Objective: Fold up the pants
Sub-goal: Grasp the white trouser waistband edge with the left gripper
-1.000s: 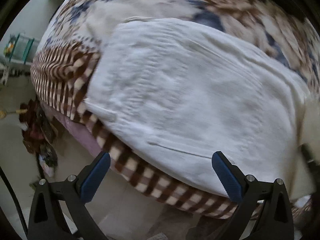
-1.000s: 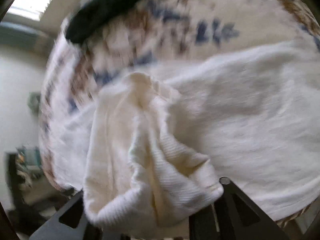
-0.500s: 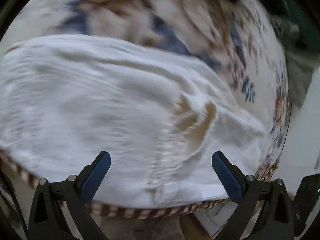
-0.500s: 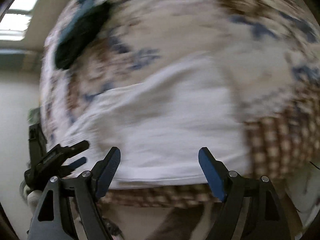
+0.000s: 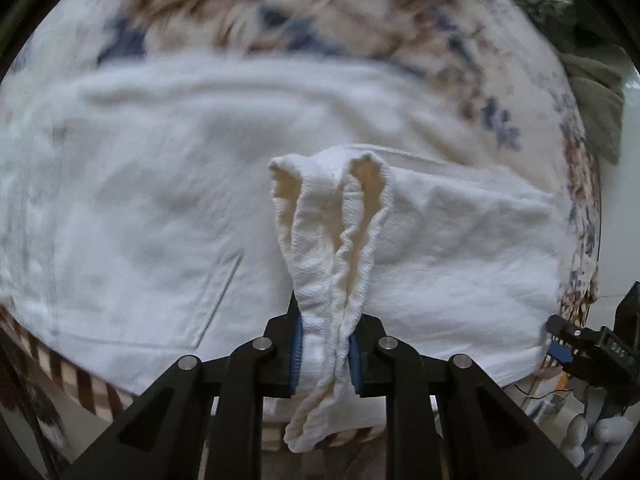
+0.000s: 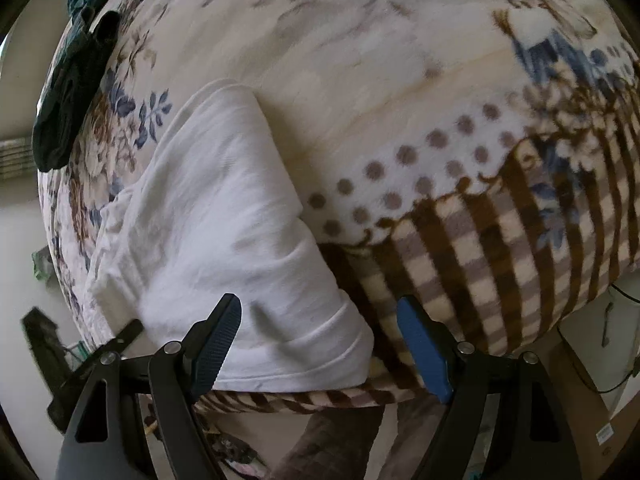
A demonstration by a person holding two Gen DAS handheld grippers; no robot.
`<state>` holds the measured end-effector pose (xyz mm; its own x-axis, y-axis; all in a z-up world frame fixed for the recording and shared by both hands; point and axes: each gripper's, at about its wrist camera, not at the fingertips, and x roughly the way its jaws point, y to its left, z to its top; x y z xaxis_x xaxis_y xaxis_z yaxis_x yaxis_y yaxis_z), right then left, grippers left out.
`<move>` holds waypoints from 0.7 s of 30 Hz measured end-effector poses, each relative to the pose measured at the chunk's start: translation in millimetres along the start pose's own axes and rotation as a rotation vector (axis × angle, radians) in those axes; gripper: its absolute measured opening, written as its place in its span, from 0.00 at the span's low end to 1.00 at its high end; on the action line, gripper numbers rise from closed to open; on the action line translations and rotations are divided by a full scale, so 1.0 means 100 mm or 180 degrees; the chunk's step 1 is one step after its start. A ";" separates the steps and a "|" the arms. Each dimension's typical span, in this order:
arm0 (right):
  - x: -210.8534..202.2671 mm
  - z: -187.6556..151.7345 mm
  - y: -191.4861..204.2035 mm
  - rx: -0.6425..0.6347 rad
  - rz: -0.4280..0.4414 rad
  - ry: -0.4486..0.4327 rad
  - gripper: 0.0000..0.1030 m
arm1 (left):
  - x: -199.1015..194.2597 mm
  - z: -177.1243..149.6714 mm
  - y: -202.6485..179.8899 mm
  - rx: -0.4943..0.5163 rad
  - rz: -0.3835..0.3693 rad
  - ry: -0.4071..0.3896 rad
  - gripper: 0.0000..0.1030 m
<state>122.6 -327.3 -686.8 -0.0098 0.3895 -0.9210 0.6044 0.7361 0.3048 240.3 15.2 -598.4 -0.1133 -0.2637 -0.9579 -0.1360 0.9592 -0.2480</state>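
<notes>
White pants (image 5: pixel 160 200) lie spread on a flowered blanket (image 5: pixel 360 12). My left gripper (image 5: pixel 326 344) points steeply down, and its jaws are closing on a bunched ribbed band (image 5: pixel 332 240) of the pants; both blue pads press the fabric. In the right wrist view the pants (image 6: pixel 224 208) lie folded, with one corner near the bed's front edge. My right gripper (image 6: pixel 320 320) hovers open over that corner with nothing pinched. It also shows at the right edge of the left wrist view as a black gripper (image 5: pixel 576 344).
The blanket (image 6: pixel 440 80) has a brown checked border (image 6: pixel 500 248) hanging over the bed's front edge. A dark garment (image 6: pixel 68 92) lies at the far left of the bed, and a grey-green one (image 5: pixel 596 100) at the far right. Floor and clutter show below the edge.
My left gripper swung right across the pants and shut on the ribbed band. My right gripper let go of the bunched white fabric, opened, and moved over the folded corner.
</notes>
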 end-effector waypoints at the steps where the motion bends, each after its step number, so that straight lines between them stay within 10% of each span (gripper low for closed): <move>1: 0.02 -0.01 0.03 -0.0007 0.0007 0.0022 0.80 | 0.00 0.03 0.08 -0.0112 -0.0082 0.0014 0.18; 8: 0.03 0.01 0.18 -0.0051 0.0064 0.0000 0.80 | -0.23 0.21 0.34 -0.0442 -0.0303 -0.0128 0.39; 12: 0.09 0.06 0.28 -0.0084 -0.0024 0.0020 0.80 | -0.11 0.41 0.29 -0.0275 -0.0284 -0.0142 0.37; 14: 0.09 0.09 0.28 -0.0065 -0.0047 0.0004 0.80 | -0.12 0.50 0.21 -0.0153 -0.0300 -0.0302 0.16; 21: 0.06 0.17 0.45 -0.0230 -0.0104 -0.0011 0.80 | -0.08 0.51 0.40 -0.0358 -0.0427 -0.0199 0.26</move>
<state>162.9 -301.4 -682.8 -0.0259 0.3627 -0.9315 0.5446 0.7865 0.2911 286.1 60.4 -608.1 -0.0258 -0.3781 -0.9254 -0.2553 0.8975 -0.3596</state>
